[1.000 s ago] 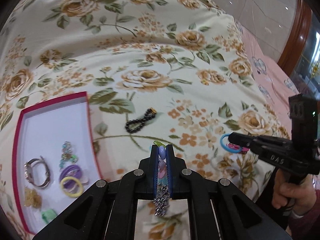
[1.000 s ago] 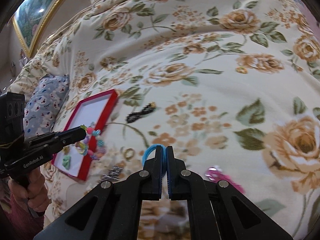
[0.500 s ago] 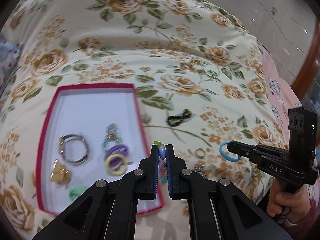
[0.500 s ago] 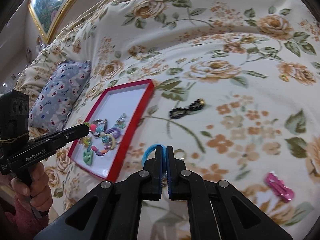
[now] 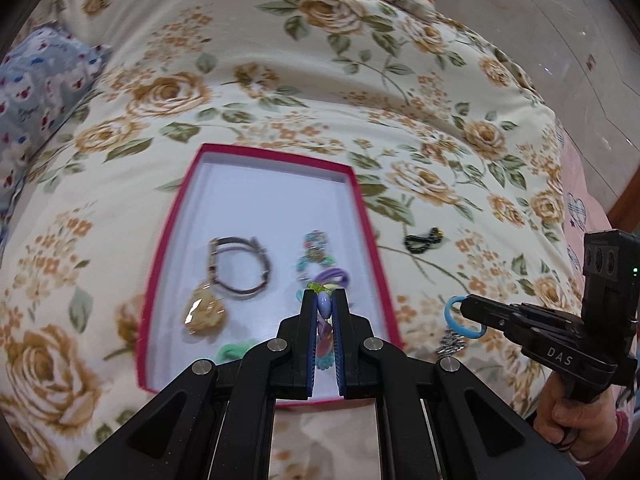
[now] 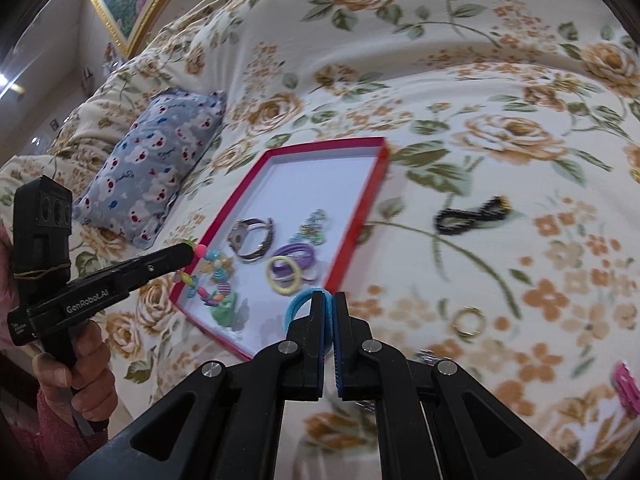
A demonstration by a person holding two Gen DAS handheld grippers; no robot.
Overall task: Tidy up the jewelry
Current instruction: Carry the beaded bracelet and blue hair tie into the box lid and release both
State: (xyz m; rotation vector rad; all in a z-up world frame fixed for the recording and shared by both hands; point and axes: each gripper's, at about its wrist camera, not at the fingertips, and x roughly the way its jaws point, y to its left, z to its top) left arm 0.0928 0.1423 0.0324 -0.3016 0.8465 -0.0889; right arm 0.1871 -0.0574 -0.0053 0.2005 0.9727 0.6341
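Observation:
A red-rimmed box (image 5: 362,216) with a white floor lies on the floral bedspread; it also shows in the right wrist view (image 6: 352,240). It holds a watch (image 5: 240,268), purple and yellow hair ties (image 6: 290,268), a gold piece (image 5: 204,314) and a green item. My left gripper (image 5: 324,300) is shut on a colourful beaded bracelet (image 6: 210,276) and holds it over the box's near end. My right gripper (image 6: 329,304) is shut on a blue ring (image 5: 460,318) just right of the box's near corner.
On the bedspread to the right of the box lie a black beaded bracelet (image 6: 468,216), a gold ring (image 6: 468,322), a silver chain (image 5: 452,342) and a pink clip (image 6: 626,386). A blue patterned pillow (image 6: 156,168) lies to the left of the box.
Both grippers have moved left towards the box with their pieces. The left gripper has gone from the bedspread beside the box to above its near end; the right has left the pink clip behind.

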